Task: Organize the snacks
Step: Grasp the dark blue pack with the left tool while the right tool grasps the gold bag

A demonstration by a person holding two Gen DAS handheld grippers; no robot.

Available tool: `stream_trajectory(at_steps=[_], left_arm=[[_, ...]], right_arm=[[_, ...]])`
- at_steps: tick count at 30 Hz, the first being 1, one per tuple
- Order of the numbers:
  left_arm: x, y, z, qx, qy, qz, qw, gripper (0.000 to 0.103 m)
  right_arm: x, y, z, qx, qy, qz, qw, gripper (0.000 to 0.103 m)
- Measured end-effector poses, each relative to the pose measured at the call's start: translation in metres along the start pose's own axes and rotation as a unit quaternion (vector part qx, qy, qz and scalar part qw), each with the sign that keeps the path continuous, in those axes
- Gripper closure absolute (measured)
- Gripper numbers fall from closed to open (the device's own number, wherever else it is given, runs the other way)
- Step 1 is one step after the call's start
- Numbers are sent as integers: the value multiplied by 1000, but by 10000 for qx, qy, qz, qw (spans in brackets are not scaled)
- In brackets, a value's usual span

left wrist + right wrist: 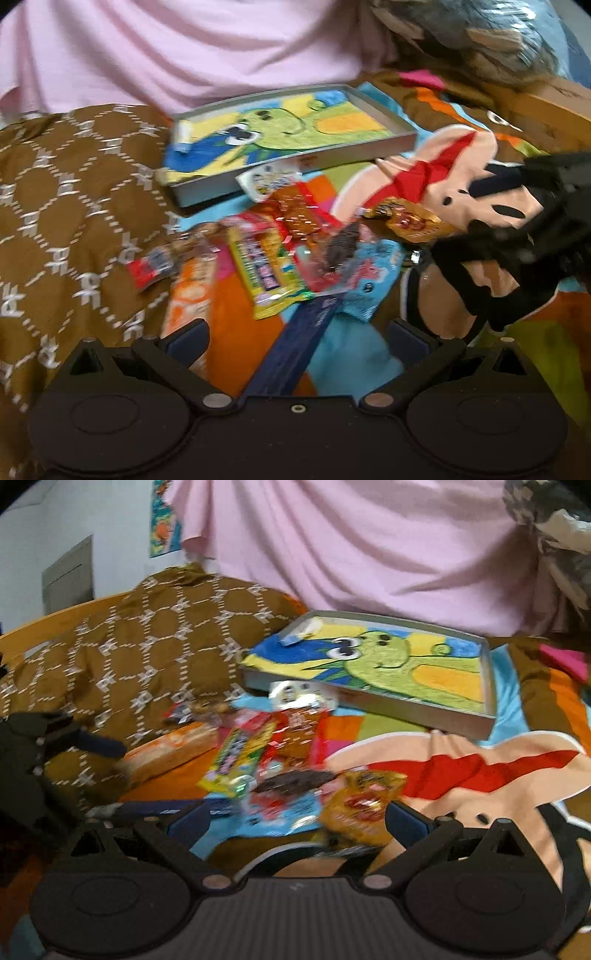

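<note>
A pile of snack packets lies on a colourful cartoon blanket: a yellow packet point(266, 273), an orange box point(190, 295), a long dark blue box point(295, 347), a light blue packet point(373, 277), a red-brown packet point(303, 214) and a golden packet point(410, 221). A shallow grey tray point(369, 149) with a cartoon-print liner sits behind them, with a small white item point(183, 138) in its corner. My left gripper point(299, 339) is open over the dark blue box. My right gripper point(295, 819) is open, just short of the golden packet point(364, 805); the tray point(461, 722) lies beyond.
A brown patterned cloth point(74, 206) lies left of the pile. A pink cloth point(184, 48) hangs behind the tray. The other gripper point(517, 258) shows at the right of the left wrist view. A wooden edge point(546, 110) is at the far right.
</note>
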State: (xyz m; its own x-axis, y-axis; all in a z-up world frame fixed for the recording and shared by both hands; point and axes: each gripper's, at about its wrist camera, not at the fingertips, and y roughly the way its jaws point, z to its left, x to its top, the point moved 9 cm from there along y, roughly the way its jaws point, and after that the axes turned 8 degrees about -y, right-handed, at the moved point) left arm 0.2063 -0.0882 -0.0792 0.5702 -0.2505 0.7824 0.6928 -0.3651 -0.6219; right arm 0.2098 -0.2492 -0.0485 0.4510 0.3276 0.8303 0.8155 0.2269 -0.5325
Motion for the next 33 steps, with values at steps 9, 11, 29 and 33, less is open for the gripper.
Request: stream_trajectory(at_steps=[9, 11, 29, 33], left_arm=[[16, 39, 2, -405, -59, 596, 9974, 1], [16, 46, 8, -441, -136, 782, 9959, 1], [5, 81, 15, -875, -534, 2129, 9717, 17], [3, 79, 12, -1088, -493, 2469, 9617, 24]], right_arm=[[12, 35, -37, -301, 338, -217, 9987, 0], [11, 41, -41, -400, 384, -246, 9982, 0], [-12, 89, -55, -413, 845, 126, 9955, 18], [-15, 88, -58, -456, 886, 176, 9949, 21]])
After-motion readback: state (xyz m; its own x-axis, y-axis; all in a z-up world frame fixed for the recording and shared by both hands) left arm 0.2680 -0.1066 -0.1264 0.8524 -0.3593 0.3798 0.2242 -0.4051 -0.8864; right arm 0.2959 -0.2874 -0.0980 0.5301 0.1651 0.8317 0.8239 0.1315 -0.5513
